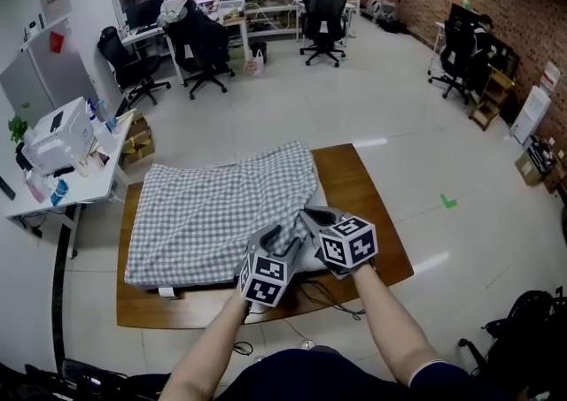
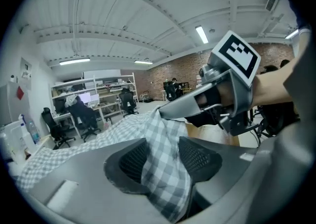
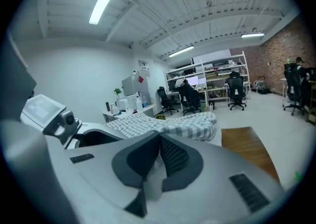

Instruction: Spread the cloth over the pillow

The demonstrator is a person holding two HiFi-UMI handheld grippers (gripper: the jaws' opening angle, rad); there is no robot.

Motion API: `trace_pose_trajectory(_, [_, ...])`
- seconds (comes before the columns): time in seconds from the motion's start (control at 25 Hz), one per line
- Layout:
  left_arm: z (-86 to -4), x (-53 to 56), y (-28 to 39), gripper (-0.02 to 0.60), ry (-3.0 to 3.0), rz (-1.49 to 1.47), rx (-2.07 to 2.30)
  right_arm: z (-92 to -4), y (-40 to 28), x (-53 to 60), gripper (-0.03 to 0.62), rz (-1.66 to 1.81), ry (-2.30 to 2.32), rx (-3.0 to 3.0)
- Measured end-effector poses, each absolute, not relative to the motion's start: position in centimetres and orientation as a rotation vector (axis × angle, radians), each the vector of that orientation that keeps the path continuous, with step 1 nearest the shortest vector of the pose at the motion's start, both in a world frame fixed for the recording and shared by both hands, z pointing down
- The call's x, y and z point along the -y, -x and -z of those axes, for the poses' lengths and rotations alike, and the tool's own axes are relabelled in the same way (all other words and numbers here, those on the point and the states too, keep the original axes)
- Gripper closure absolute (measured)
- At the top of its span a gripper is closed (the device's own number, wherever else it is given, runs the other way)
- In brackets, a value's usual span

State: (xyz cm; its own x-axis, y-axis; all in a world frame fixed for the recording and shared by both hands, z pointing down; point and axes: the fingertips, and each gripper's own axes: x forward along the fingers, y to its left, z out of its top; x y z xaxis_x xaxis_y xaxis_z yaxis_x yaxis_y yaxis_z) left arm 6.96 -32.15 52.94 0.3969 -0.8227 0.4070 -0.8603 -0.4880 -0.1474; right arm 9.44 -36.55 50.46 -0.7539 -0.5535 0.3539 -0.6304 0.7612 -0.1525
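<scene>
The checked cloth (image 1: 213, 209) covers the table (image 1: 368, 191) from its middle out to 9 o'clock; what lies under it is hidden. At the cloth's 5 o'clock corner the right gripper (image 1: 312, 213) is clamped on its edge. Just beside, at 7 o'clock, the left gripper (image 2: 160, 157) stands wide, cloth draped loosely between its jaws.

I count two tools, one in each hand: my left tool (image 2: 160, 161) and my right tool (image 3: 158, 156). There is one checked cloth (image 1: 213, 213), and it lies on one wooden counter (image 1: 368, 213). Past the counter's far edge I make out four black office chairs (image 1: 202, 43). Beyond its right edge there is one green mark (image 1: 449, 203) on the floor.
</scene>
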Motion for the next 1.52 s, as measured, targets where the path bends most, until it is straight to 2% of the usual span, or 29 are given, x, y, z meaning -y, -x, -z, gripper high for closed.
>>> trace_pose_trajectory(0.04, [-52.9,32.3,-6.7,0.41,-2.545,-0.671,1.558,-50.3,-9.5,36.5,0.585,-0.379,-0.921,2.673])
trace_pose_trajectory(0.12, [-52.6,32.4,-6.4,0.493,-2.542,-0.677,1.579,-50.0,-9.8,36.4,0.585,-0.377,-0.926,2.675])
trace_pose_trajectory(0.2, [-52.2,32.6,-5.9,0.555,-2.534,-0.674,1.61,-49.9,-10.2,36.4,0.58,-0.377,-0.94,2.674])
trace_pose_trajectory(0.24, [-51.9,32.8,-5.4,0.558,-2.519,-0.651,1.631,-49.8,-10.5,36.4,0.562,-0.376,-0.953,2.672])
trace_pose_trajectory(0.4, [-50.4,34.3,-1.8,0.56,-2.377,-0.444,1.737,-49.9,-12.0,36.6,0.56,-0.402,-1.025,2.665])
trace_pose_trajectory(0.52, [-49.8,34.9,0.4,0.56,-2.324,-0.393,1.789,-51.2,-11.8,35.4,0.551,-0.44,-0.971,2.663])
trace_pose_trajectory(0.6, [-49.5,35.0,0.9,0.56,-2.318,-0.392,1.802,-52.6,-10.3,33.9,0.427,-0.436,-0.886,2.651])
trace_pose_trajectory(0.64, [-49.4,35.1,1.1,0.56,-2.316,-0.392,1.805,-53.2,-9.4,33.2,0.4,-0.424,-0.845,2.641])
trace_pose_trajectory(0.88, [-49.0,34.7,0.5,0.56,-2.323,-0.396,1.785,-55.6,-4.6,31.5,0.338,-0.373,-0.755,2.588])
trace_pose_trajectory(0.96, [-48.9,34.5,0.2,0.56,-2.334,-0.4,1.777,-55.4,-4.7,32.6,0.352,-0.376,-0.84,2.576])
trace_pose_trajectory(1.04, [-48.8,34.3,0.2,0.56,-2.338,-0.404,1.774,-54.9,-5.7,33.7,0.477,-0.343,-0.928,2.555])
trace_pose_trajectory(1.08, [-48.8,34.2,0.4,0.56,-2.337,-0.405,1.774,-54.6,-6.3,34.0,0.566,-0.322,-0.955,2.55])
trace_pose_trajectory(1.24, [-48.7,33.5,0.2,0.56,-2.356,-0.37,1.723,-52.9,-9.6,34.7,0.576,-0.294,-1.037,2.571])
trace_pose_trajectory(1.44, [-49.4,31.9,-4.1,0.554,-2.488,-0.388,1.525,-49.8,-15.0,34.6,0.574,-0.208,-1.183,2.556])
trace_pose_trajectory(1.52, [-49.8,31.2,-5.7,0.522,-2.527,-0.393,1.437,-49.1,-16.4,33.9,0.574,-0.141,-1.225,2.519])
